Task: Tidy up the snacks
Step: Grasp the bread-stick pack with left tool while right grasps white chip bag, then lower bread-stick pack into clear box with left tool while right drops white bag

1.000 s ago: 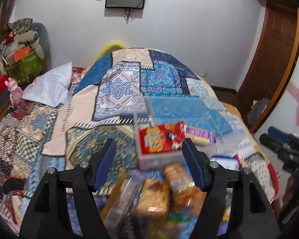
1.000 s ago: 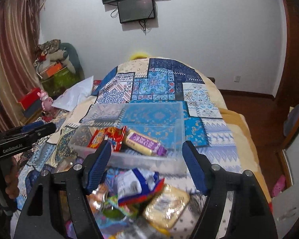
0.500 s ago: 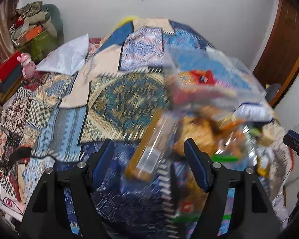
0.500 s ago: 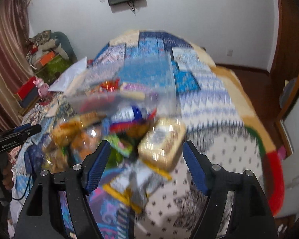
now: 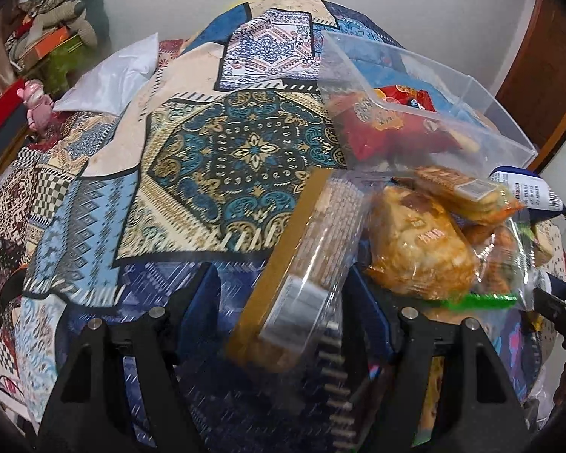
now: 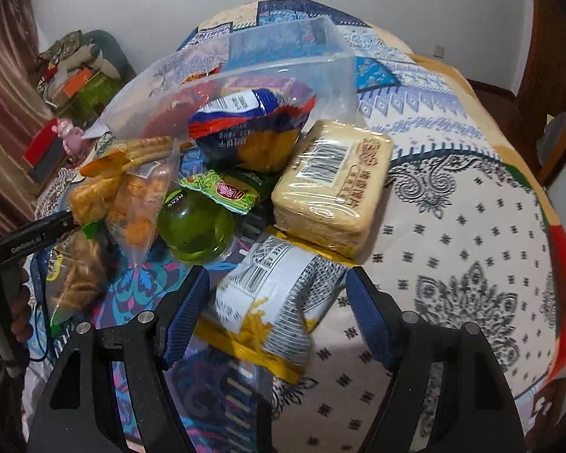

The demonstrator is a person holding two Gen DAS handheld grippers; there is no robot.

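- Left wrist view: the left hand-held gripper (image 5: 283, 309) now sits lower and closer to the snack pile than a second ago; its jaws are wide apart, with a long cracker tray (image 5: 305, 275) lying between them, not gripped.
- Right wrist view: the right hand-held gripper (image 6: 277, 313) has also dropped toward the pile since a second ago; jaws wide, holding nothing, with a white-and-yellow bag (image 6: 271, 302) lying between the fingers.
- The clear bin (image 5: 426, 87), once straight ahead of the left gripper, now lies to the upper right on the bed (image 5: 222, 158).
- One red packet (image 5: 381, 120) shows inside the bin; the right view's blue-and-red bag (image 6: 253, 124) leans at its near wall.
- Writing: the left gripper's body, seen from the right view, carries a white word too small to read surely (image 6: 26, 243); the green cup (image 6: 196, 226) reads "MANG"; the tan block (image 6: 332, 185) has a barcode and printed characters that I cannot read.
- Counted outside the bin in the right view: one tan block, one green cup, one green sachet (image 6: 222, 192), one white-and-yellow bag, one blue-and-red bag, and clear bags of orange crackers (image 6: 132, 196), number unclear.
- All snacks lie on the bed, bunched just in front of the bin.
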